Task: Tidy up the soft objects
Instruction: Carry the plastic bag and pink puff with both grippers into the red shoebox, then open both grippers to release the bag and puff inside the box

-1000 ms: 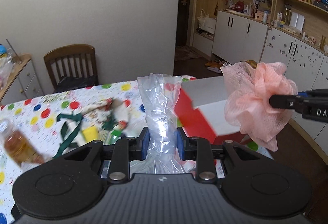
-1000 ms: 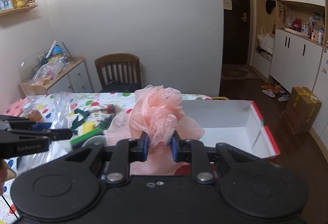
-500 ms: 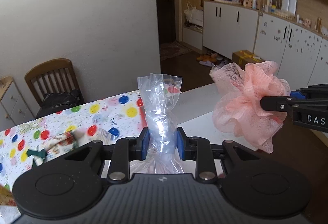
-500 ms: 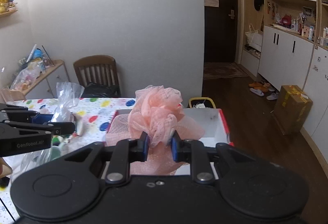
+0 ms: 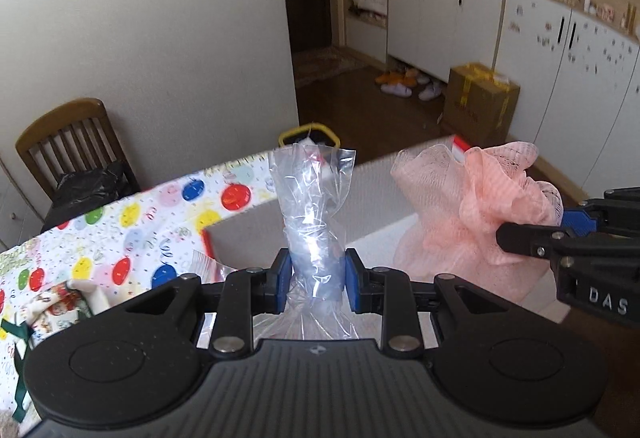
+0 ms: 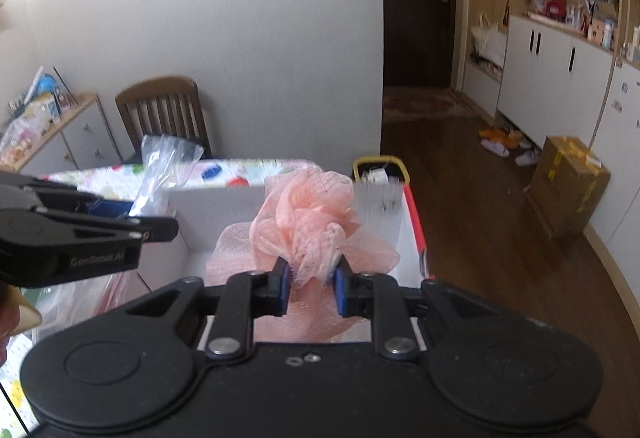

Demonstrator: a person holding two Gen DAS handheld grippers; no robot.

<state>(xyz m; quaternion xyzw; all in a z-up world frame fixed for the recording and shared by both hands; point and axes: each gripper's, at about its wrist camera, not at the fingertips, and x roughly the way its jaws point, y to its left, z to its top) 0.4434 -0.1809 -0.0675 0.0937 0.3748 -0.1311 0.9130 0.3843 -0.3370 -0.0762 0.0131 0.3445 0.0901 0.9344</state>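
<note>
Pink mesh bath pouf (image 6: 316, 226) is pinched between the right gripper (image 6: 311, 284) pads, above an open white box (image 6: 384, 213). Beside it, the left gripper (image 5: 314, 284) clamps a crumpled clear plastic bag (image 5: 310, 213) upright over the box's near edge.

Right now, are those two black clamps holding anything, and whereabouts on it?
Yes. The left tool pinches a clear plastic bag at its gathered neck. The right tool grips a pink mesh bath puff by its ruffled edge.
</note>
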